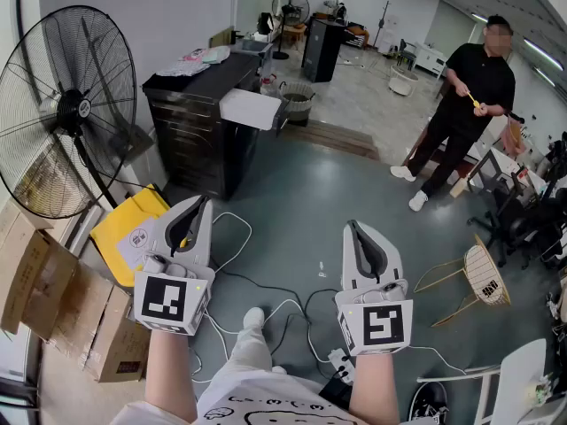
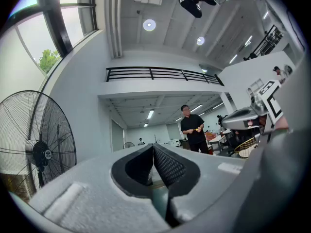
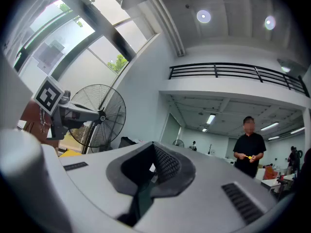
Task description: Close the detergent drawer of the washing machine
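No washing machine or detergent drawer shows in any view. In the head view both grippers are held out level over the grey floor, side by side and apart. My left gripper (image 1: 202, 200) has its jaws together with nothing between them; the left gripper view shows its black pads (image 2: 165, 165) meeting at the tip of the left gripper (image 2: 153, 146). My right gripper (image 1: 353, 226) is also shut and empty, and the right gripper (image 3: 153, 145) has its pads (image 3: 166, 163) closed at the tip. Both point out into the open room.
A large standing fan (image 1: 62, 113) is at the left, with cardboard boxes (image 1: 53, 299) and a yellow bag (image 1: 128, 228) below it. A black cabinet (image 1: 199, 122) stands ahead left. Cables (image 1: 266, 290) and a power strip (image 1: 339, 363) lie on the floor. A person in black (image 1: 465, 104) stands at the far right, near a gold wire stool (image 1: 483, 277).
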